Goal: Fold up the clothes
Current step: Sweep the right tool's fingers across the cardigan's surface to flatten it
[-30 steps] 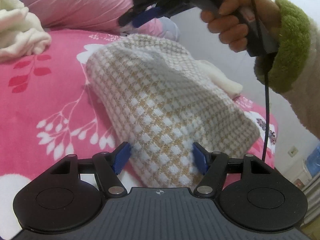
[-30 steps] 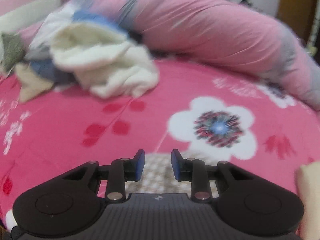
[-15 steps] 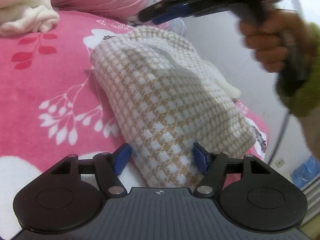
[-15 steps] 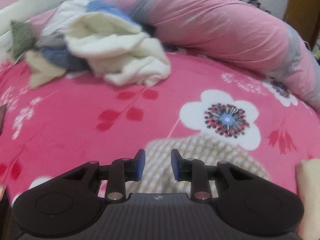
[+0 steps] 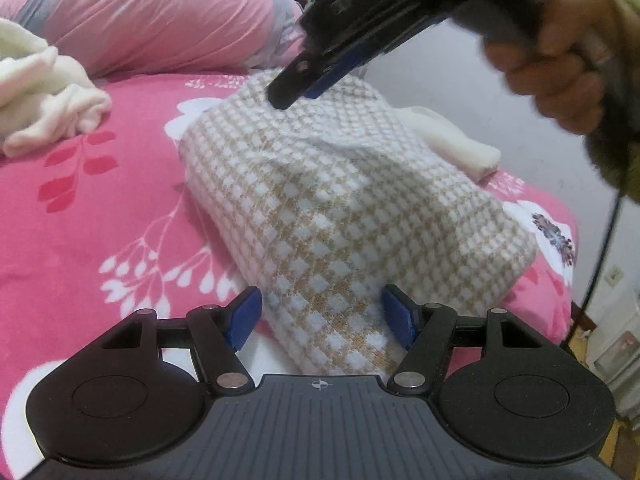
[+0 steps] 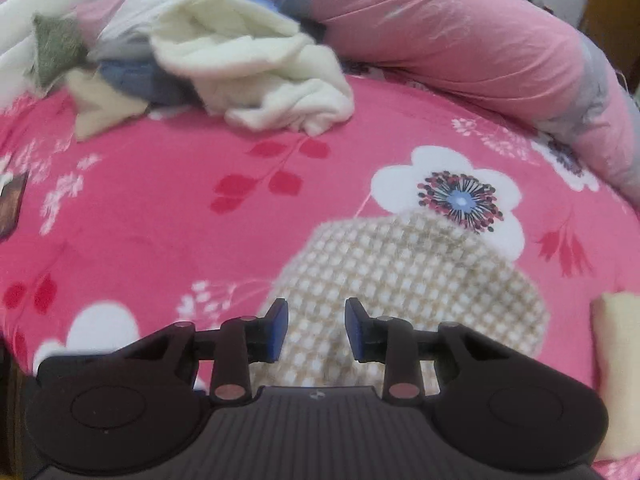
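Two grippers are positioned over one folded checked cloth (image 5: 352, 208) lying on a pink floral bedsheet (image 5: 100, 208). The left gripper (image 5: 322, 322) is set wide, with the near end of the cloth between its blue pads (image 5: 243, 318); whether the pads press the fabric cannot be told. The right gripper (image 6: 316, 330) is held above the far end of the cloth (image 6: 404, 276), its jaws narrow and opening, with nothing gripped between them. In the left wrist view, the right gripper (image 5: 304, 88) is seen blurred, carried by a hand (image 5: 556, 68) in a green fleece cuff (image 5: 624, 152). A heap of unfolded clothes (image 6: 224, 60) is located farther back on the sheet, against a long pink bolster (image 6: 460, 40). A cream item (image 6: 618, 376) lies just beside the cloth.
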Motion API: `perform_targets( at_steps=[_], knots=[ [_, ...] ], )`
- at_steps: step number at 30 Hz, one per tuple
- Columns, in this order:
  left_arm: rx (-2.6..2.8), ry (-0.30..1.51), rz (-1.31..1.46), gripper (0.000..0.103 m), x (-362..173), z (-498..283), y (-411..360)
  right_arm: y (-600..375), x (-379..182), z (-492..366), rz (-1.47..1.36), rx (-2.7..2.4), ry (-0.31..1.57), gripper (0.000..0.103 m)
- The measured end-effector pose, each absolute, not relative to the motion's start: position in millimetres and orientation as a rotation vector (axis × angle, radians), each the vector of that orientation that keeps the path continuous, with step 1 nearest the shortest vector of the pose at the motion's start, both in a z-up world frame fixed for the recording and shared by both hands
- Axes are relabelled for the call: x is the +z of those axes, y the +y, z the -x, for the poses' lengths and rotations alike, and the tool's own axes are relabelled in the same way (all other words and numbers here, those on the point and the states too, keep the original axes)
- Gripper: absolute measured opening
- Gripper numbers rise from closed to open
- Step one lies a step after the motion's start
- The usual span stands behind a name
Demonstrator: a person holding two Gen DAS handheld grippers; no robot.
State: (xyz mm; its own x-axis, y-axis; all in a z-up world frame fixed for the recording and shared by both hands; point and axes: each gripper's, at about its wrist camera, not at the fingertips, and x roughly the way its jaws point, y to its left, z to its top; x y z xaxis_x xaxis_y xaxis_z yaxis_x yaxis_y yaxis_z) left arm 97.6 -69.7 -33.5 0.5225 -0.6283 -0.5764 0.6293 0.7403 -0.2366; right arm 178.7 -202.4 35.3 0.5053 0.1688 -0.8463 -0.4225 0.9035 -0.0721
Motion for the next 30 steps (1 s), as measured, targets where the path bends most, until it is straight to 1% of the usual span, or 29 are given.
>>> perform_targets(
  at_steps=[1, 2, 3, 4, 6, 12, 14, 16, 19, 20, 23, 25, 27, 28, 30],
  knots=[
    [-0.752, 0.688, -0.008, 0.067, -33.3, -97.3, -70.3, -202.1, 22.6, -179.6, 0.301, 0.366, 1.022, 0.033],
    [-0.743, 0.679, -0.025, 0.066, -32.8, -95.4, -71.9, -203.1, -12.6, -183.0, 0.331, 0.349, 1.077, 0.034],
    [-0.731, 0.667, -0.045, 0.066, -32.1, -92.8, -74.0, -206.5, -31.5, -182.3, 0.333, 0.359, 1.053, 0.036],
    [-0.719, 0.655, -0.066, 0.066, -31.5, -90.3, -76.0, -210.9, -33.4, -183.5, 0.285, 0.363, 1.029, 0.036],
    [-0.730, 0.670, -0.059, 0.066, -29.9, -92.3, -74.4, -216.4, -21.8, -184.8, 0.211, 0.339, 1.046, 0.036],
    [-0.749, 0.665, -0.066, 0.066, -31.0, -94.1, -71.3, -219.2, 43.0, -142.1, 0.239, 0.386, 0.957, 0.033],
    [-0.752, 0.660, -0.075, 0.066, -30.5, -93.5, -72.3, -216.0, 39.3, -130.5, 0.295, 0.403, 0.970, 0.034],
    [-0.747, 0.671, -0.114, 0.066, -32.3, -92.7, -77.8, -215.6, -8.0, -137.5, 0.323, 0.389, 1.081, 0.034],
    [-0.728, 0.642, -0.134, 0.065, -34.6, -87.4, -81.3, -234.4, -32.7, -143.9, 0.211, 0.398, 1.055, 0.035],
    [-0.732, 0.644, -0.130, 0.065, -33.2, -87.6, -81.1, -238.8, -25.4, -144.6, 0.163, 0.376, 1.074, 0.035],
    [-0.737, 0.640, -0.136, 0.065, -31.5, -89.5, -80.2, -229.9, -3.1, -124.4, 0.263, 0.348, 1.054, 0.035],
    [-0.738, 0.628, -0.148, 0.065, -31.1, -90.9, -79.0, -234.9, 18.3, -109.1, 0.235, 0.374, 1.013, 0.035],
    [-0.738, 0.622, -0.151, 0.065, -31.2, -91.3, -78.3, -241.5, 25.5, -93.3, 0.271, 0.348, 0.965, 0.035],
    [-0.739, 0.620, -0.153, 0.065, -31.3, -90.8, -78.7, -247.5, 15.2, -91.3, 0.281, 0.321, 0.972, 0.035],
    [-0.746, 0.624, -0.162, 0.066, -31.5, -88.1, -81.7, -252.9, -30.4, -91.0, 0.336, 0.289, 0.974, 0.035]
  ],
)
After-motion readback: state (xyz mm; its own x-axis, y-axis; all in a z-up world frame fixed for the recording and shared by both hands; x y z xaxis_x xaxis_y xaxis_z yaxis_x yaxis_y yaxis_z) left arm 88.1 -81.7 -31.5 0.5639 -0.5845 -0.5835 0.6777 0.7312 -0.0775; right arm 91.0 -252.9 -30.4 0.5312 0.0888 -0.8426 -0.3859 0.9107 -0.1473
